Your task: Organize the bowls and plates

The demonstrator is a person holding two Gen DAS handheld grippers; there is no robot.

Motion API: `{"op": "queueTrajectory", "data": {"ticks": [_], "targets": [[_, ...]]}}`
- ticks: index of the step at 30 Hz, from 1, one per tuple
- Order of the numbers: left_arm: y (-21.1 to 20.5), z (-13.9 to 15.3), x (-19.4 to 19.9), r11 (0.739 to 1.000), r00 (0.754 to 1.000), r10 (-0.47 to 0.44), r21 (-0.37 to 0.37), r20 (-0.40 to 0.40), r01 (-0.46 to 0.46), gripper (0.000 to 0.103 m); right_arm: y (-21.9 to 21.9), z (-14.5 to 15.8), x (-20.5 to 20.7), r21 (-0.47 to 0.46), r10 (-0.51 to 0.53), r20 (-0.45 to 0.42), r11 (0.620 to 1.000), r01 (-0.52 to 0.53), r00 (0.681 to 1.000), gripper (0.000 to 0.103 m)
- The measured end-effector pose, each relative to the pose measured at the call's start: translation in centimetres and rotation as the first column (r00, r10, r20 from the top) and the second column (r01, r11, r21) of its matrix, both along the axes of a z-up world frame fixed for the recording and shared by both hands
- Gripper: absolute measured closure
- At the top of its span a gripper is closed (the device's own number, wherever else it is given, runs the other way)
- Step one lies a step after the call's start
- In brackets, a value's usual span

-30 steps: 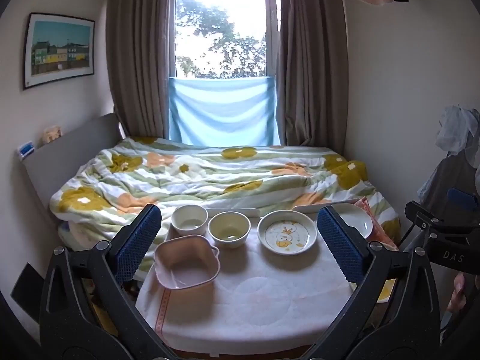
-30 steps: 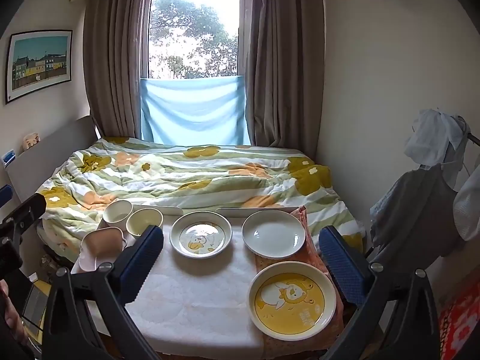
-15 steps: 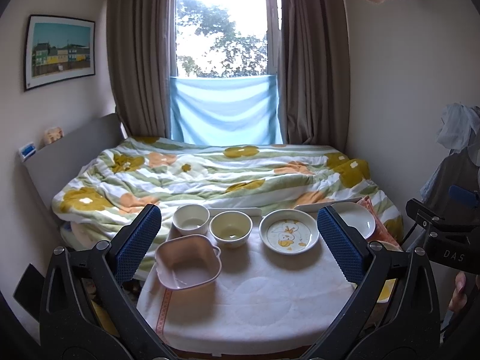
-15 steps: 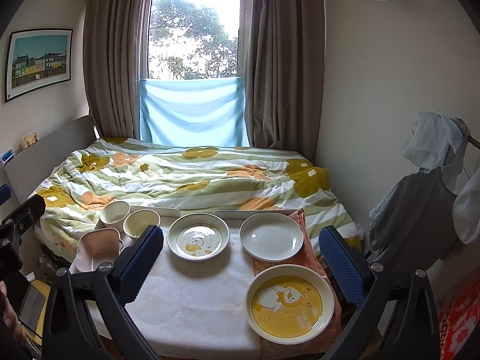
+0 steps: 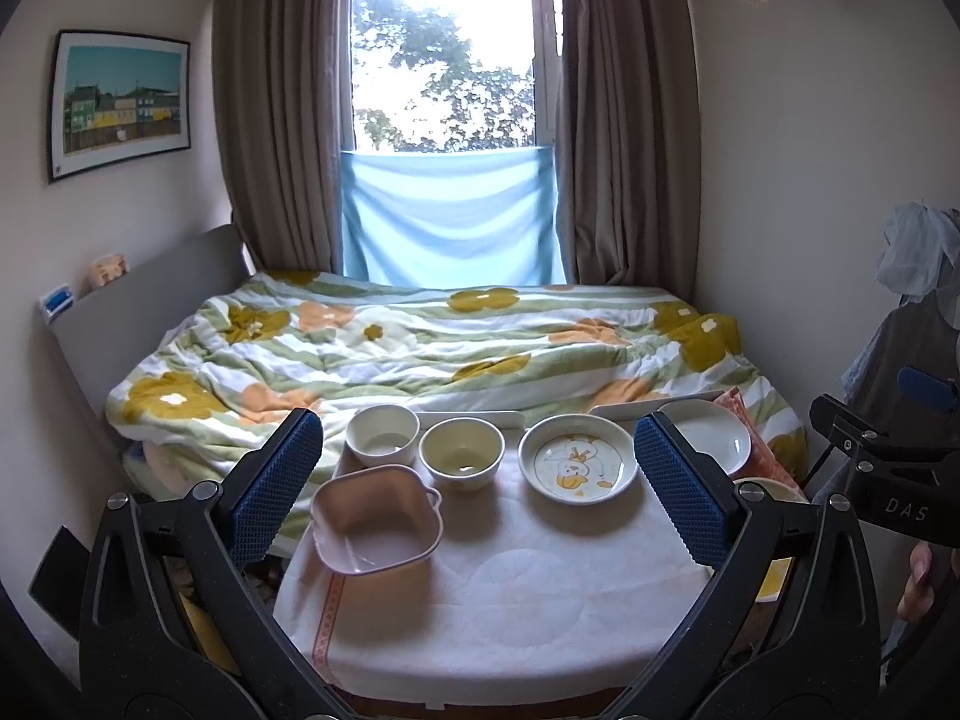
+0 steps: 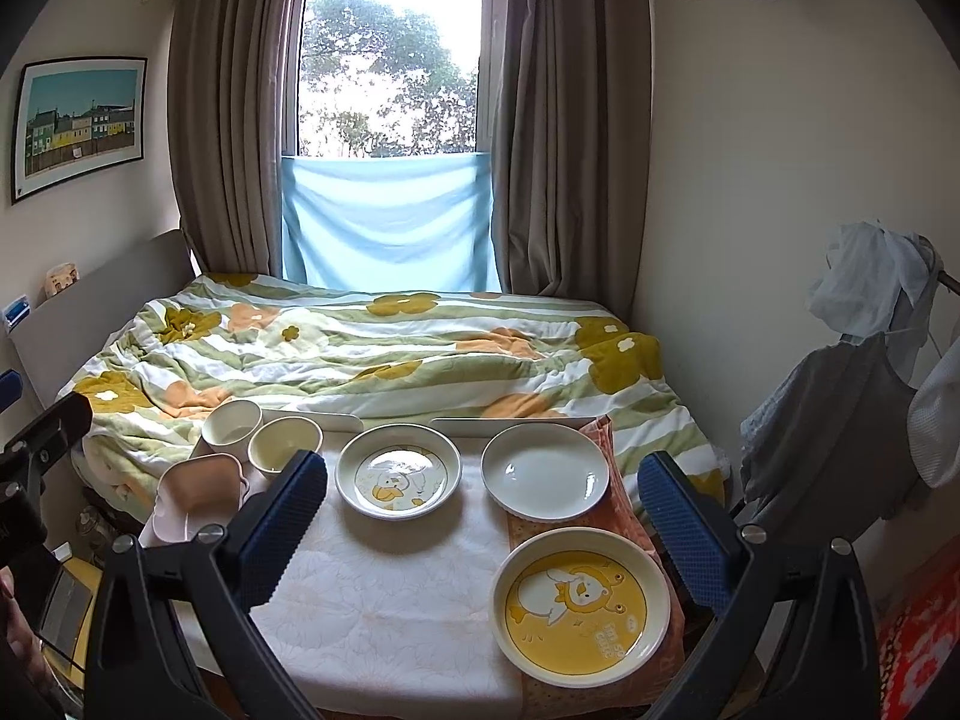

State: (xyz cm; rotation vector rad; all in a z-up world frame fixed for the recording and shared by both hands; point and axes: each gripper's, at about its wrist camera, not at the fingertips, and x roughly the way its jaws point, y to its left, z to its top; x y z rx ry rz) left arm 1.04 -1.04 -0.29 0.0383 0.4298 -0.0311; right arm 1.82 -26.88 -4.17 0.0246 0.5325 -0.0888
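Observation:
A cloth-covered table holds a pink square bowl, a white bowl, a cream bowl, a duck-print plate and a plain white plate. In the right wrist view a large yellow duck plate sits at the front right, with the white plate and the duck-print plate behind it. My left gripper is open and empty above the table's near side. My right gripper is open and empty above the table.
A bed with a flowered quilt lies right behind the table. A window with curtains is beyond it. Clothes hang on a rack at the right. An orange patterned cloth lies under the right-hand plates.
Both grippers have drifted slightly; the view shifts a little. No dish has moved, and both stay open.

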Motion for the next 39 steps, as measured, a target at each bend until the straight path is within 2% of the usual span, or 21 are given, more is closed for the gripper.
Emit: {"op": "queueTrajectory", "data": {"ticks": [39], "targets": [[-0.27,0.03,-0.03,1.0,1.0,-0.002,0.003,-0.001,0.002,0.0,-0.05,-0.12,0.05,-0.005,0.001,0.003,1.0,-0.001,1.0,0.0]]}}
